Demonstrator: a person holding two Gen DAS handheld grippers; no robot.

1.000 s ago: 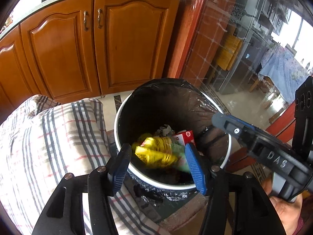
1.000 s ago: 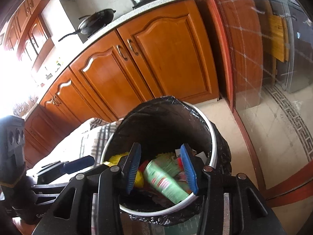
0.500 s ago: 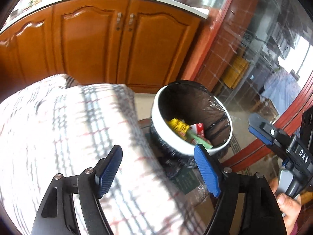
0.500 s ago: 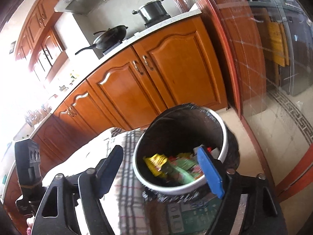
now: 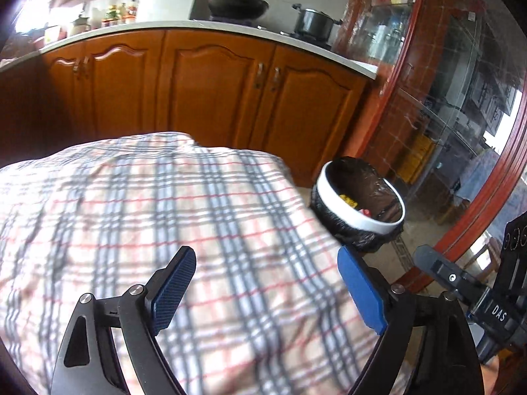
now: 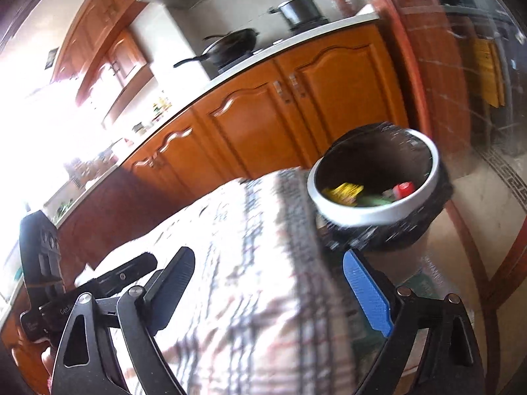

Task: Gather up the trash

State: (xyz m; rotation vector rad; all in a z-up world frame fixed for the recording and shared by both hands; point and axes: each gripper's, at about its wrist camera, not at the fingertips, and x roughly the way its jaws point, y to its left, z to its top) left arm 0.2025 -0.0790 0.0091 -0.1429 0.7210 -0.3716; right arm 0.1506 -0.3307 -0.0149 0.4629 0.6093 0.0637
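Note:
A round trash bin (image 5: 357, 219) with a white rim and black liner stands on the floor beside the table; in the right wrist view the bin (image 6: 369, 212) holds a yellow wrapper (image 6: 344, 191), a green packet and a red piece. My left gripper (image 5: 266, 291) is open and empty above the plaid tablecloth (image 5: 164, 217), well back from the bin. My right gripper (image 6: 268, 291) is open and empty over the table's right edge. The right gripper also shows at the lower right of the left wrist view (image 5: 461, 279).
Orange wooden cabinets (image 5: 224, 98) with a white countertop run along the back, holding a black wok (image 5: 237, 5) and a steel pot (image 5: 314, 23). A red-framed glass door (image 5: 461, 131) is on the right. The tablecloth (image 6: 237, 279) looks blurred in the right wrist view.
Both grippers have pulled up and back from over the bin to above the table, and both jaws have opened wider. The trash stays in the bin.

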